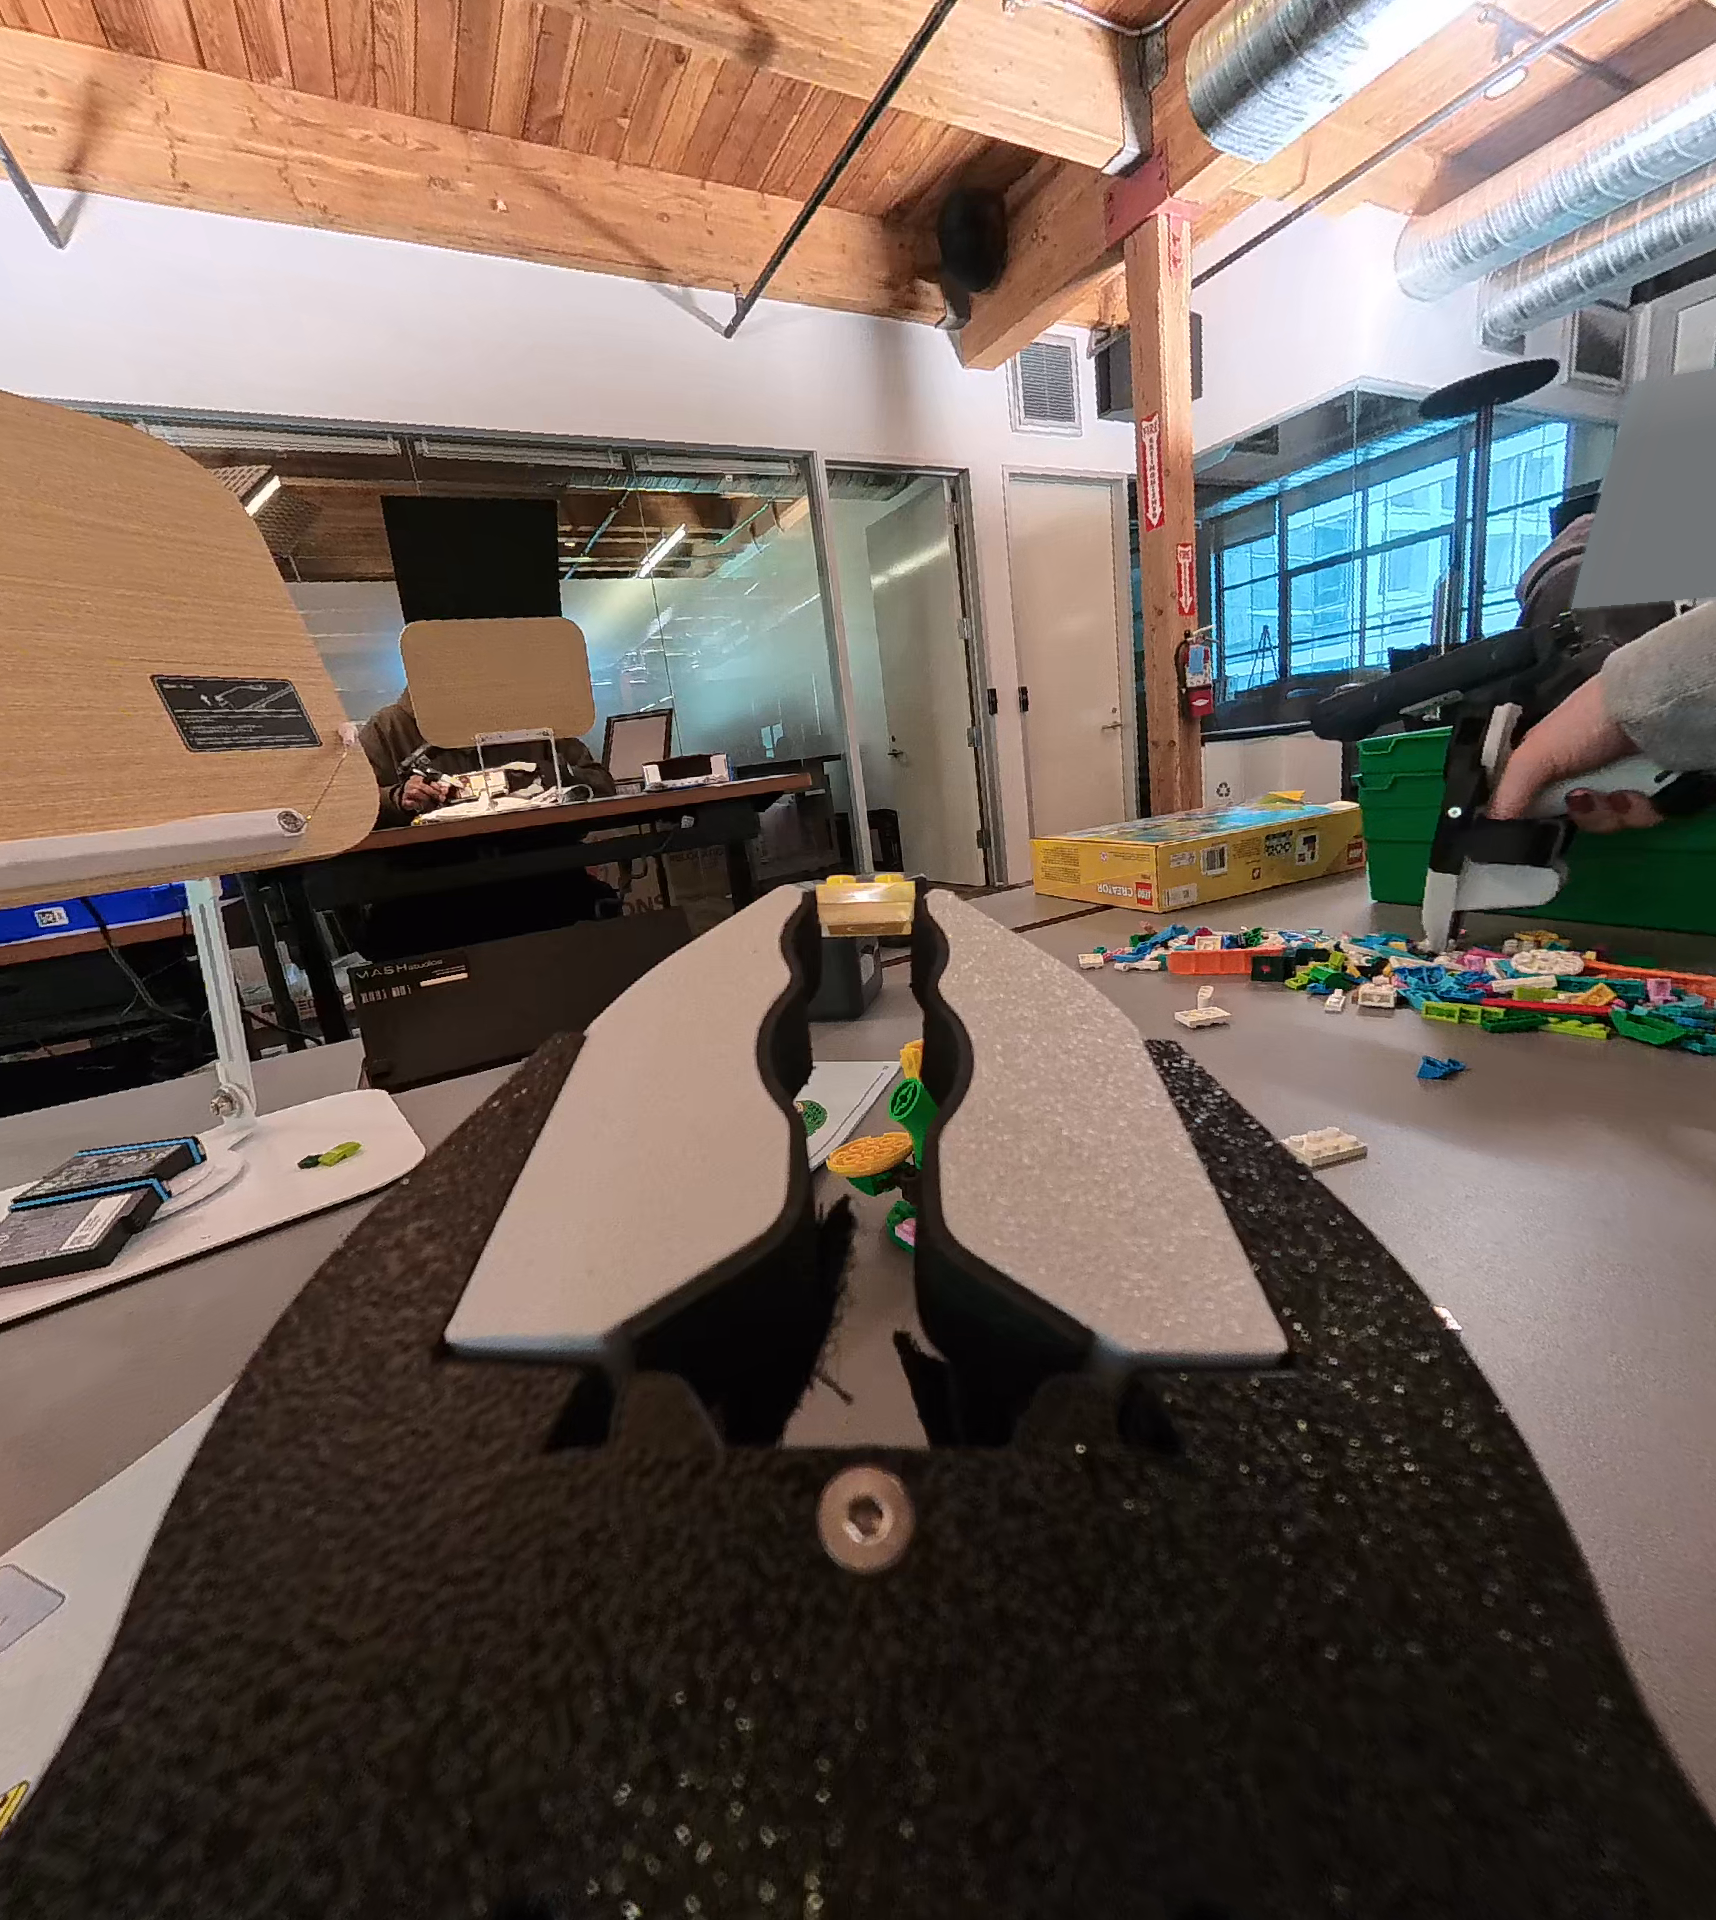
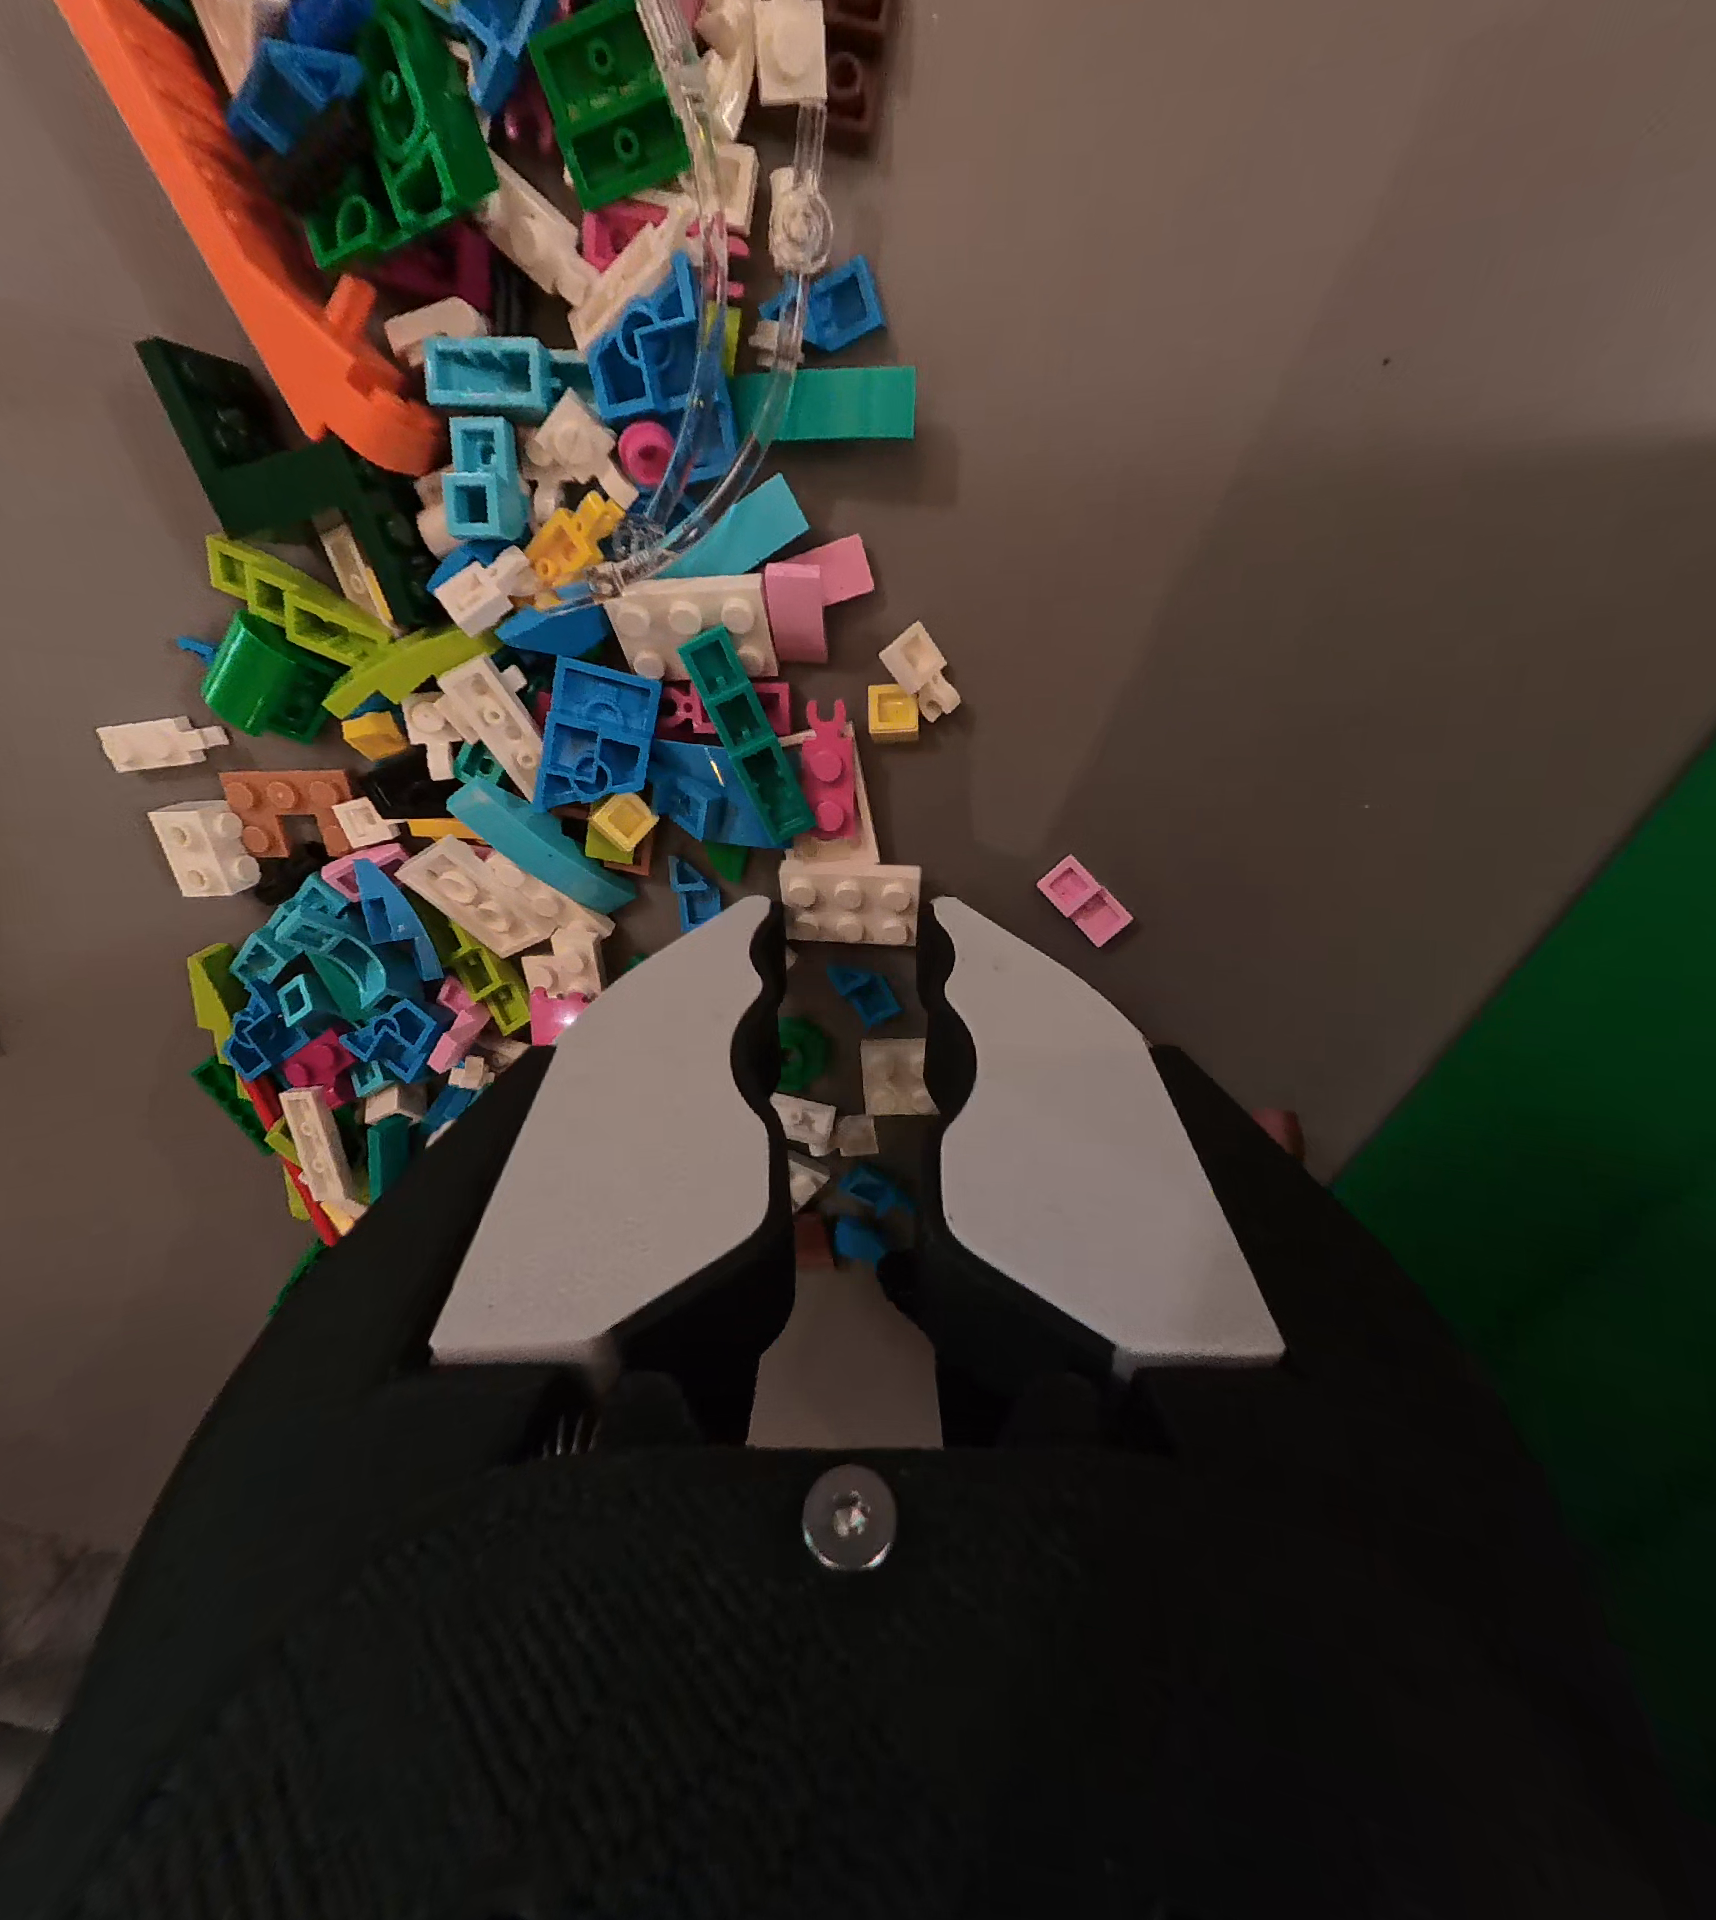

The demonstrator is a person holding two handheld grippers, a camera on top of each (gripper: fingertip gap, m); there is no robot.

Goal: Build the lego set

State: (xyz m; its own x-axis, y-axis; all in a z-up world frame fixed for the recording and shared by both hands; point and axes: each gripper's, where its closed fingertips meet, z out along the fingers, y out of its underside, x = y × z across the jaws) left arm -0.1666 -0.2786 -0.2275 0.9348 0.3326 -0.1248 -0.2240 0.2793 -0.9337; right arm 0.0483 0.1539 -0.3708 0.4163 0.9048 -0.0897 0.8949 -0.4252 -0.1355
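My left gripper (image 1: 866,896) is shut on a small yellow brick (image 1: 864,909) and holds it above the grey table (image 1: 1456,1299). Below, seen between its fingers, stands a small green and yellow lego build (image 1: 885,1153). My right gripper (image 2: 852,909) points down at the near edge of a pile of loose bricks (image 2: 521,727). Its fingertips press on both ends of a white plate (image 2: 849,902) that lies studs up. The right gripper also shows in the left wrist view (image 1: 1446,930), held by a hand, tips in the pile (image 1: 1519,987).
A green bin (image 1: 1664,831) (image 2: 1664,1039) stands beside the pile, with a yellow lego box (image 1: 1197,852) behind it. A long orange piece (image 2: 241,239) and a pink plate (image 2: 1082,899) lie nearby. A wooden-topped stand (image 1: 54,623) with black battery packs (image 1: 85,1205) is at left. The gap from one gripper's tips to the other's is roughly 50 cm.
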